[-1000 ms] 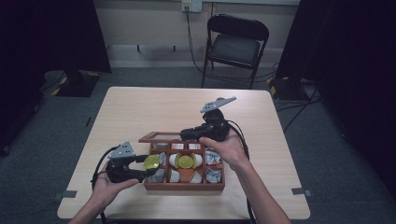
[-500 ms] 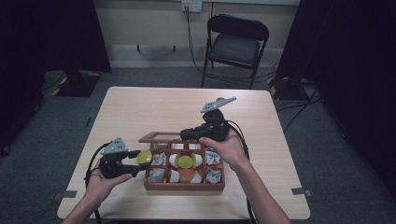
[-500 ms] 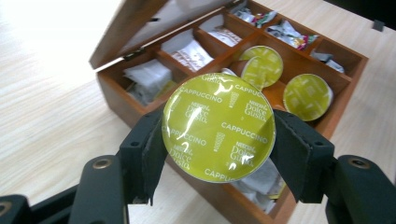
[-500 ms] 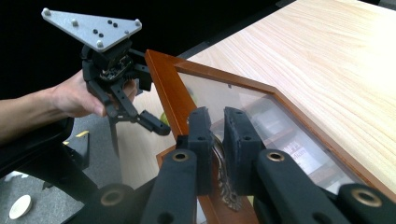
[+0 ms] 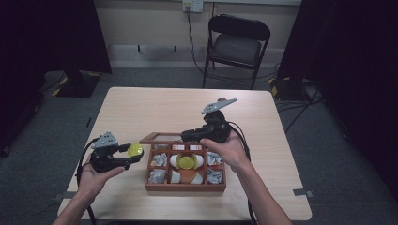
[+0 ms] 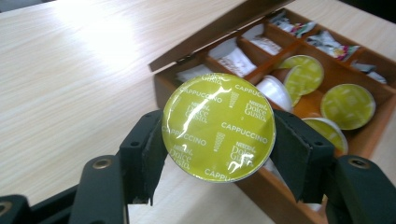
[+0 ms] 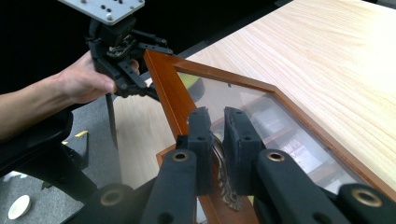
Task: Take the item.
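A wooden box [image 5: 149,186] with several compartments sits at the table's near middle, holding yellow-topped coffee capsules [image 5: 187,162] and sachets. Left of the box, my left gripper [image 5: 133,156] is shut on one yellow capsule [image 5: 135,150]. In the left gripper view that capsule [image 6: 218,127] reads "Cappuccino" and is pinched between both jaws of the left gripper [image 6: 218,144], above bare table, with the box [image 6: 261,196] beyond. My right gripper [image 5: 187,136] holds the glass-paned lid [image 5: 159,138] up. It is the right gripper [image 7: 215,126] shut on the lid's metal handle [image 7: 219,161].
The light wooden table [image 5: 155,108] has free room behind and to the left of the box. A black folding chair [image 5: 237,44] stands beyond the far edge. Cables trail from both grippers. The left gripper [image 7: 122,51] and its hand appear past the lid's frame [image 7: 166,93].
My left gripper has drawn away from the box's left edge, leftward and slightly up, carrying the yellow capsule. The right gripper and lid have stayed put.
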Action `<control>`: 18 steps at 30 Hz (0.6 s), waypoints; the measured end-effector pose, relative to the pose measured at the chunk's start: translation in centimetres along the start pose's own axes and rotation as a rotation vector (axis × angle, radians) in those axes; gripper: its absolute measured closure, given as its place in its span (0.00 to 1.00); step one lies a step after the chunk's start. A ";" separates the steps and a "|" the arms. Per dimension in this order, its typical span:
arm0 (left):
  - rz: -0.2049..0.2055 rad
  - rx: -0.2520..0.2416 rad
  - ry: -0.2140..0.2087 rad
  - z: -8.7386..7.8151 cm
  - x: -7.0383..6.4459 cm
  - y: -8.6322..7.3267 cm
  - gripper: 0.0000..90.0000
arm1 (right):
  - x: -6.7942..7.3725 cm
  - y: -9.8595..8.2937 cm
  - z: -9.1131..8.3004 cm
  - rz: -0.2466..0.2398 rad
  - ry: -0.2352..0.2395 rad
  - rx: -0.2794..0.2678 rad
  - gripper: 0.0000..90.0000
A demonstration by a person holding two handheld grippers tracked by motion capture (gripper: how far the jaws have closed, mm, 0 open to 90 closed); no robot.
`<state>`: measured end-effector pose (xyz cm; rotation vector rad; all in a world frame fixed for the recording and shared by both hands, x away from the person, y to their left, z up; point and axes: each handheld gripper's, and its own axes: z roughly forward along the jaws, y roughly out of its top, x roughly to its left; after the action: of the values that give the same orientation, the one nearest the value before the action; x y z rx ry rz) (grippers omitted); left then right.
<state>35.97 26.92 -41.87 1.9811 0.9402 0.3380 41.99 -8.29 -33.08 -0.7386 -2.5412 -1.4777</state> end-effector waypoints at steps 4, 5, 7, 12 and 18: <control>-0.023 -0.002 -0.002 0.0 0.6 0.3 0.42 | 0.0 0.0 0.0 0.000 0.000 0.001 0.91; -0.008 0.002 0.011 -0.1 0.7 0.5 0.42 | 0.0 0.0 0.0 0.000 0.001 0.000 0.91; 0.001 0.007 0.029 -0.1 1.1 0.9 0.42 | -0.1 0.0 0.0 0.001 0.004 -0.001 0.91; 0.006 0.044 0.073 1.0 2.7 1.1 0.42 | 0.0 0.0 0.0 -0.002 0.003 -0.002 0.91; -0.001 0.076 0.081 2.9 4.1 0.7 0.42 | 0.0 0.0 0.0 -0.003 0.003 -0.002 0.91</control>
<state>40.67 27.87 -43.47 2.0488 1.0192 0.3896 42.03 -8.31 -33.09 -0.7326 -2.5402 -1.4811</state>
